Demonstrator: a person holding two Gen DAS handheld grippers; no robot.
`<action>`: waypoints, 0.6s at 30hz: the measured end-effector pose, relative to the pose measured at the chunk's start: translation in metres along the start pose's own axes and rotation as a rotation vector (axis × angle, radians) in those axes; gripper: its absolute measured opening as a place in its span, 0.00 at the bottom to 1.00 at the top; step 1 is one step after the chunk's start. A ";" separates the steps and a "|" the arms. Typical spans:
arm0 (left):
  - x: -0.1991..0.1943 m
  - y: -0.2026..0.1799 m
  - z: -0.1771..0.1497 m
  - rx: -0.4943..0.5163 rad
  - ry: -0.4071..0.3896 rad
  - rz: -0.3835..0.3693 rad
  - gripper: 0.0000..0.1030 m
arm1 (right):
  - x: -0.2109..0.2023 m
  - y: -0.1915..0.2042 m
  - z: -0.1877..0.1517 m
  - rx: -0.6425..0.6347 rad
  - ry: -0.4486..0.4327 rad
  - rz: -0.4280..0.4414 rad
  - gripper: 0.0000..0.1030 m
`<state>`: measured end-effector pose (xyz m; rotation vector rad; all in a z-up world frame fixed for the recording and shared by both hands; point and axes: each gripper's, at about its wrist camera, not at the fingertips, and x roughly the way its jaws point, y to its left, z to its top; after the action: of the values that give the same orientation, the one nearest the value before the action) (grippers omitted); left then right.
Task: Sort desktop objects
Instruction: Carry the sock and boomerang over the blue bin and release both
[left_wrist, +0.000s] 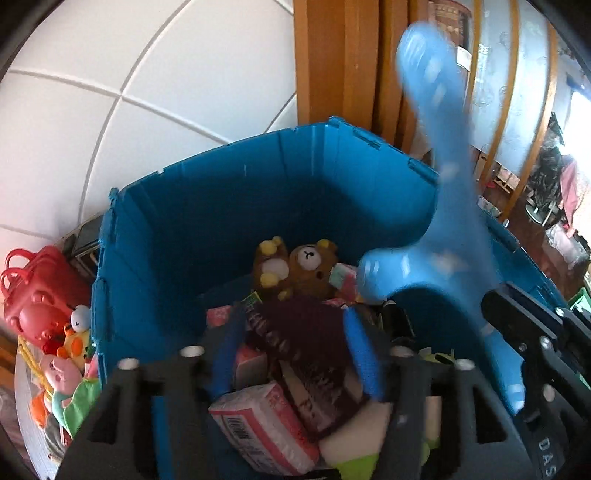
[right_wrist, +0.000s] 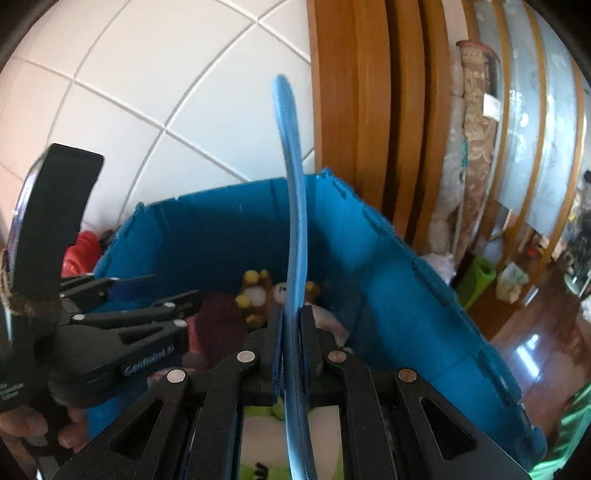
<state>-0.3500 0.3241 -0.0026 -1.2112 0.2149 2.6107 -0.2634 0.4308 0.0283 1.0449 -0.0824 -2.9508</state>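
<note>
A deep blue bin fills both views, holding a brown bear plush, a dark maroon packet, a pink tissue pack and other small things. My left gripper hangs over the bin with its jaws apart. The maroon packet lies under the gap, and the blue pads do not press on it. My right gripper is shut on a long light-blue plastic piece that sticks up above the bin. In the left wrist view that piece is blurred, at the right. The left gripper is at the left of the right wrist view.
A red toy case and several plush toys lie left of the bin. A white tiled wall stands behind it and a wooden door frame to its right. A green container sits on the floor beyond. A hand holds the left gripper.
</note>
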 end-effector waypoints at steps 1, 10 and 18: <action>0.001 0.002 -0.001 -0.001 0.001 0.005 0.62 | 0.001 0.000 0.000 0.001 0.007 -0.002 0.09; -0.011 0.010 -0.013 -0.024 0.019 -0.004 0.62 | 0.000 -0.004 -0.001 0.002 0.028 -0.035 0.52; -0.040 0.018 -0.024 -0.038 -0.047 -0.019 0.62 | -0.022 -0.012 -0.007 0.020 0.001 -0.049 0.84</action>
<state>-0.3131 0.2950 0.0131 -1.1566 0.1443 2.6352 -0.2420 0.4435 0.0362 1.0653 -0.0886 -2.9994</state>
